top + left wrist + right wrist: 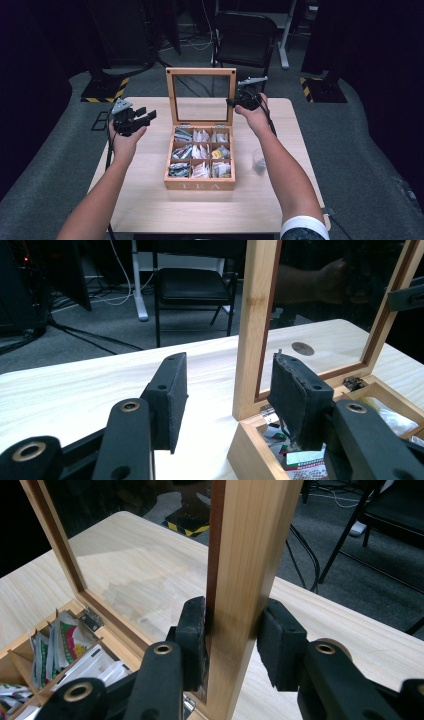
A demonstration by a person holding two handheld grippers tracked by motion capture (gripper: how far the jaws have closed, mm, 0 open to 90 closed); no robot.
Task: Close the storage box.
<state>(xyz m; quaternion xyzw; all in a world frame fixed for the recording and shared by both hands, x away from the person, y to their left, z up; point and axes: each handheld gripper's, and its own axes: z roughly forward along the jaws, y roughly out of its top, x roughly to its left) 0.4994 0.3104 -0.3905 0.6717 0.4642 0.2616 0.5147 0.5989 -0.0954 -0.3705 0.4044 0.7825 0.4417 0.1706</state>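
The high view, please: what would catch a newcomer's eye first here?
First the wooden tea box at the table's centre, its nine compartments full of tea packets. Its glass lid stands upright, and the right gripper has its jaws around the lid's right frame edge. The left gripper stands off to the box's left, holding nothing.

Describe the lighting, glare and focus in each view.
High view: table evenly lit, surroundings dark, slightly soft. Left gripper view: near jaws blurred, glass lid shows dark reflections. Right gripper view: pale glare across the lid's pane, wooden frame sharp.
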